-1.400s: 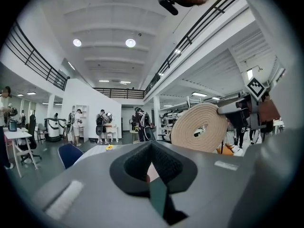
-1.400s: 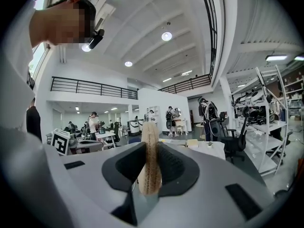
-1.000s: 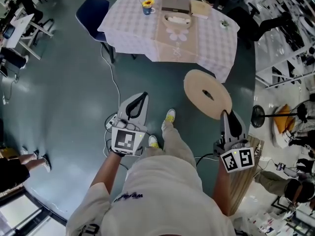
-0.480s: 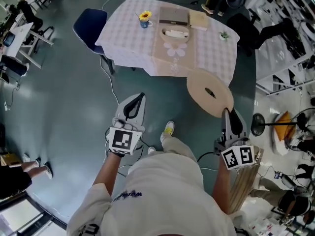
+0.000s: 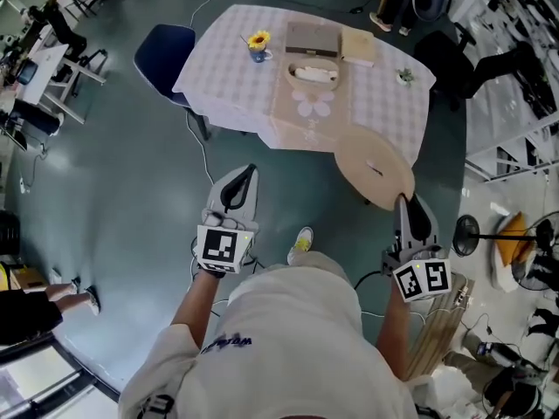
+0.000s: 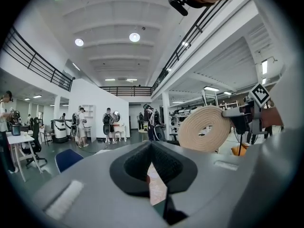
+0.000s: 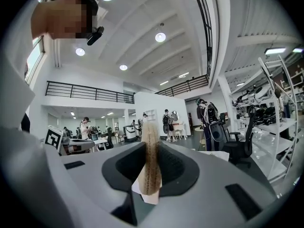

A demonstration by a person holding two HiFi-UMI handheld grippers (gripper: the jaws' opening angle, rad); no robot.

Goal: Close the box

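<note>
A round woven lid (image 5: 354, 160) with a hole in its middle stands on edge in my right gripper (image 5: 403, 201), which is shut on its rim. In the right gripper view the lid's edge (image 7: 150, 165) fills the gap between the jaws. The lid (image 6: 187, 137) also shows at the right of the left gripper view. The round woven box (image 5: 314, 73) sits open on the table (image 5: 384, 103) ahead, with something white inside. My left gripper (image 5: 251, 171) is held level at the left, its jaws meeting at the tips with nothing between them.
The table wears a checked cloth with a beige runner. On it stand a cup with a yellow flower (image 5: 257, 42), a dark tray (image 5: 313, 36), a beige box (image 5: 358, 46) and a small plant (image 5: 405, 76). A blue chair (image 5: 166, 46) is at its left. Cables lie on the floor.
The person has walked forward; the table now lies nearer and lower in the head view. Both grippers moved along with the body, and the lid stays gripped.
</note>
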